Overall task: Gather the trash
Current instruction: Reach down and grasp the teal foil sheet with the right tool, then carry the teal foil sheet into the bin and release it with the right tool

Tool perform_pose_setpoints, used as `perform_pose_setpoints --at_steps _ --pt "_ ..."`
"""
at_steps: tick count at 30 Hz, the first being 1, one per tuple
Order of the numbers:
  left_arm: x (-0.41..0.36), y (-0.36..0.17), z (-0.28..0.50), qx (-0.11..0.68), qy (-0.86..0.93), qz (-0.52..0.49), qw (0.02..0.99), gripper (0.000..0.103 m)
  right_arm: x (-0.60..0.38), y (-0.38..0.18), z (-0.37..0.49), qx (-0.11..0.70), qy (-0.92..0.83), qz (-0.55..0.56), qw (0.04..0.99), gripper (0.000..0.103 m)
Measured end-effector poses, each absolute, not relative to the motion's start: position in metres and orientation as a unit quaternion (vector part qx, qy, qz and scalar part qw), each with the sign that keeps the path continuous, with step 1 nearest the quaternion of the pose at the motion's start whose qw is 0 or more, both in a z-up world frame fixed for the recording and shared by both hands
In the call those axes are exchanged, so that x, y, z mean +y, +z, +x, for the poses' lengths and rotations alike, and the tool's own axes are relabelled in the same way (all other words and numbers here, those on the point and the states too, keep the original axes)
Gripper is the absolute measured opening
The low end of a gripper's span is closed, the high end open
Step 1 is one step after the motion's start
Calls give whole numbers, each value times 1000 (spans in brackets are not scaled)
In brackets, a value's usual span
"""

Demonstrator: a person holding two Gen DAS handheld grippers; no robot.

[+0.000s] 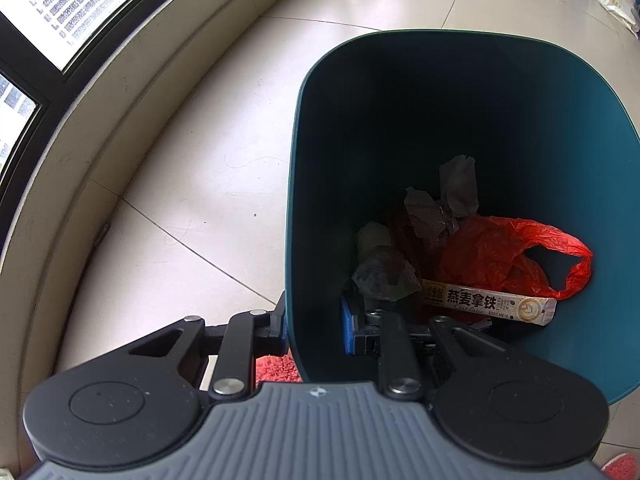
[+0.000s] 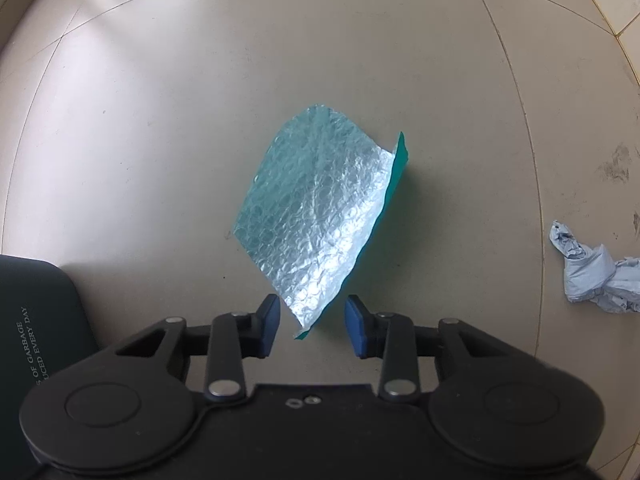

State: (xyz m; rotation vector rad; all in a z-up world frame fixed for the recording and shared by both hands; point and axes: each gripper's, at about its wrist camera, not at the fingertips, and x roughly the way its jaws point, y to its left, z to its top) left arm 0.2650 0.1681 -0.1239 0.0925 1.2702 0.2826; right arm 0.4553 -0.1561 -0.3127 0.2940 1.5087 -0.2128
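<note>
Teal bin (image 1: pixel 460 120) wall sits clamped between the left gripper (image 1: pixel 312 326) fingers. Right gripper (image 2: pixel 312 326), angled floorward, gapes empty around the bubble mailer (image 2: pixel 316 216) lying at twelve o'clock.

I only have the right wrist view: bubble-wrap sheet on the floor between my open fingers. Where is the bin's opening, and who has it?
Observer: The left gripper is shut on the teal bin, one finger inside the wall, one outside.
Operator: Anything in it yet?
Observer: Yes: a red plastic bag lies at the bottom.
Operator: Only that?
Observer: No, a latte sachet lies in front of the bag, and crumpled grey wrappers behind it.
</note>
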Motion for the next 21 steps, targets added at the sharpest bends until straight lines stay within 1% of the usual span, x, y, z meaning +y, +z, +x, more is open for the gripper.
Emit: perform_pose_setpoints --at_steps 6,7,14,21 --pt "164 -123 263 590 134 47 795 23 -153 -313 452 670 -102 123 725 4" --pt "164 -123 263 590 135 47 795 23 -153 -310 451 666 -101 118 730 2" --pt "167 -124 264 590 135 38 795 23 -156 -276 435 645 -84 90 755 1" --pt "173 -123 265 591 133 25 795 23 -154 -203 413 615 -23 53 787 1"
